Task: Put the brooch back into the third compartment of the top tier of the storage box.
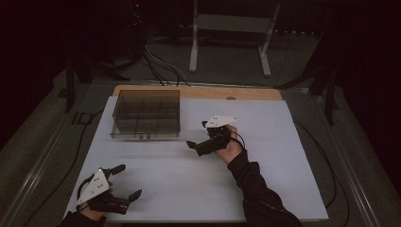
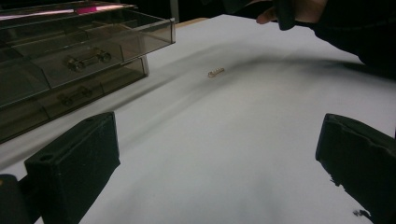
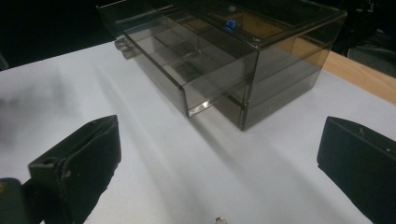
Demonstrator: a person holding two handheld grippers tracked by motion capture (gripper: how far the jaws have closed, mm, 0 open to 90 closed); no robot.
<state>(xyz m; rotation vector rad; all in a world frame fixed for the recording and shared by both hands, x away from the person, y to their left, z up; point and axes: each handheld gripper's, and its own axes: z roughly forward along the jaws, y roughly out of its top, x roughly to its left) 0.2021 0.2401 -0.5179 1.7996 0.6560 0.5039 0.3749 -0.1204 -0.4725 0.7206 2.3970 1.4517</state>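
- The left gripper [image 1: 124, 185] sits at the near left corner of the white worktop [image 1: 265, 189], fingers [image 2: 74, 163] spread wide and released, holding nothing.
- Further back on the left stands a smoky clear drawer box [image 1: 146, 113]; its top drawer [image 3: 187, 70] is pulled partway out and its compartments look empty from the right gripper view, though I cannot tell for certain.
- The thing in play looks to be 1 small screw [image 2: 215, 72], lying bare on the worktop in front of and to the right of the box.
- From the left gripper the screw is well ahead, roughly centred between the fingers, its long axis running slightly across that line.
- The right gripper [image 1: 197, 136] hangs mid-worktop, fingers [image 3: 79, 158] also parted and empty; the screw tip [image 3: 219, 220] peeks in at the bottom edge of its view, just below and between them.
- So the right hand is by far the nearer; I judge the next move is for it to dip down onto the screw, with the open drawer straight ahead.
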